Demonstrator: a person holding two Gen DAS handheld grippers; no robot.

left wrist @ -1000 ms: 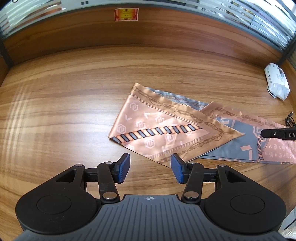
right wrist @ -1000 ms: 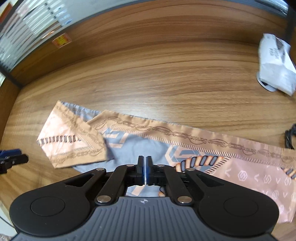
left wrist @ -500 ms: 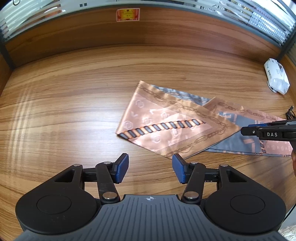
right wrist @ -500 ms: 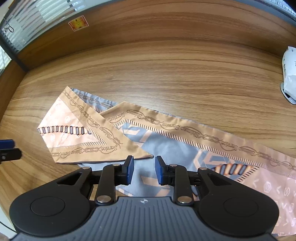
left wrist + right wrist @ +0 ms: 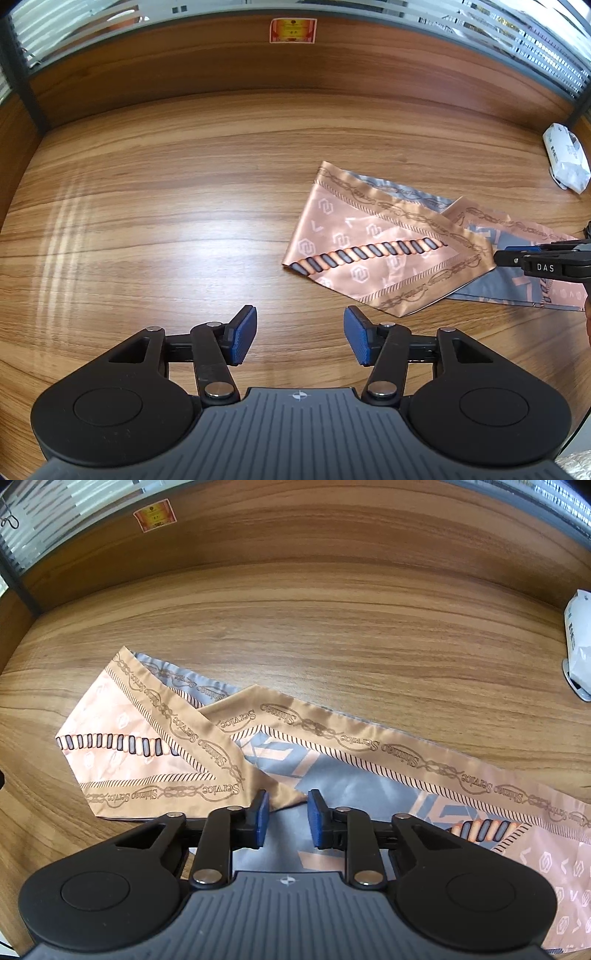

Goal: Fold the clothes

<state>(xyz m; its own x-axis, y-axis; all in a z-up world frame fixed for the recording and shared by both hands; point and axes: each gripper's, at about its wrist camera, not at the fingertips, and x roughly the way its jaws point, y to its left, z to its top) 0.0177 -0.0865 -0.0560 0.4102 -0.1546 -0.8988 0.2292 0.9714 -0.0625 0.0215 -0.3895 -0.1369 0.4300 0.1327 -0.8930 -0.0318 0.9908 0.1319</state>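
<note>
While both show the scarf [image 5: 332, 771], only left (wider) shows right tool [image 5: 517, 258].

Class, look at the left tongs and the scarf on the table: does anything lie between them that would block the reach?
Nothing visible does. Only bare table lies between the open left tongs and the scarf. The right tongs, jaws closing, sit over the scarf's far end, off that path.

Both fisheye views look steeply down and forward over their own tool onto the brown wooden desk [image 5: 184, 206]. The left sits over bare wood; the right sits close above the peach-and-grey patterned satin scarf [image 5: 369, 746], which both views share.
</note>
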